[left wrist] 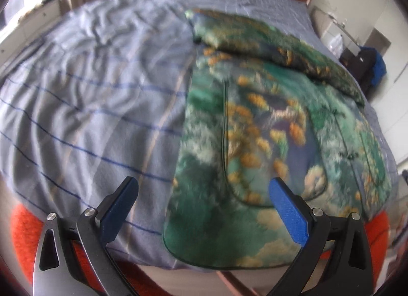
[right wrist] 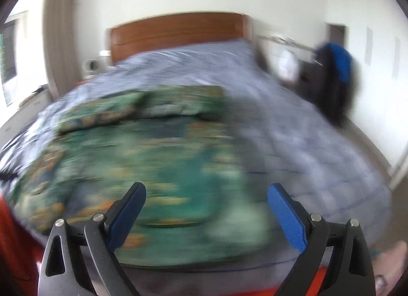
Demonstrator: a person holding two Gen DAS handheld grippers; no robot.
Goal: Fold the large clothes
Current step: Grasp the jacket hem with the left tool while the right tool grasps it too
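A large green garment (left wrist: 267,143) with orange and cream floral print lies spread on the bed, its hem at the near edge and a sleeve folded across its far part. My left gripper (left wrist: 204,189) is open and empty, hovering above the garment's near left edge. In the right wrist view the same garment (right wrist: 142,158) is blurred by motion. My right gripper (right wrist: 206,194) is open and empty above the garment's near right part.
The bed has a grey-blue striped cover (left wrist: 89,97) and a wooden headboard (right wrist: 178,33). An orange blanket (left wrist: 23,234) hangs at the near edge. A dark chair with blue clothing (right wrist: 334,77) stands right of the bed. A curtain (right wrist: 58,41) hangs at the left.
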